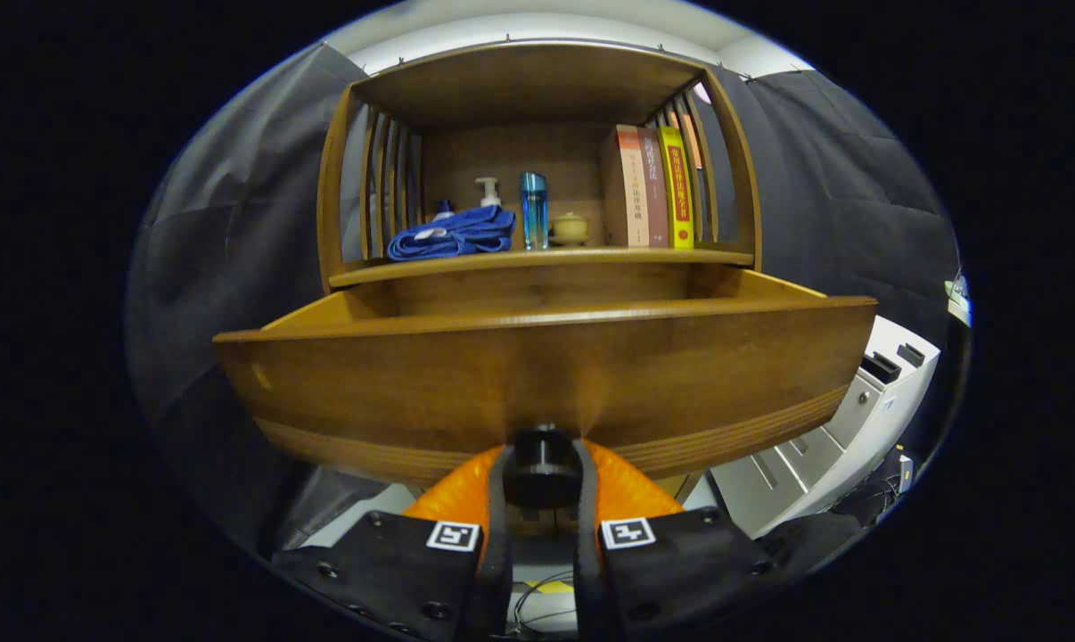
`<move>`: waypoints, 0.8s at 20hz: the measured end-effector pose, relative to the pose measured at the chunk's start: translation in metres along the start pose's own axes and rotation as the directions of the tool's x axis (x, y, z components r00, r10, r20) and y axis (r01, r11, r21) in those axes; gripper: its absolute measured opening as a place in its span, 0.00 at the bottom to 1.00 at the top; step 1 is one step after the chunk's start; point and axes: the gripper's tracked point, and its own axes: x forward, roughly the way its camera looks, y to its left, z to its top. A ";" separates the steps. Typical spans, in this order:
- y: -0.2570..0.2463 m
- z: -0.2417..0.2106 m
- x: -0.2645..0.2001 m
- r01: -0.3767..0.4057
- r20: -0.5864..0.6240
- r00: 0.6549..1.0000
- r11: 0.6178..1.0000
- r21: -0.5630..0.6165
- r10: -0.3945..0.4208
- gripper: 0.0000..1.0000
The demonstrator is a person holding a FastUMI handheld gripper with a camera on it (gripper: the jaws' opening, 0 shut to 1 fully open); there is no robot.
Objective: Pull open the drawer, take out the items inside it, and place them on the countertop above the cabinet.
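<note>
The wooden drawer stands pulled out of the cabinet toward me, its front panel close ahead. My gripper is shut on the dark round drawer knob at the panel's lower middle, one finger on each side of it. The drawer's inside is hidden behind the front panel. Above it runs the countertop, on which lie a blue cloth, a white pump bottle, a blue bottle, a small yellowish jar and three upright books.
The cabinet's curved top shelf arches over the countertop, with wooden slats on both sides. A white machine stands low to the right of the drawer. Cables lie on the floor beneath my fingers.
</note>
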 end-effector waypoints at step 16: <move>0.012 0.005 -0.015 -0.032 0.050 0.998 0.999 0.001 0.032 1.00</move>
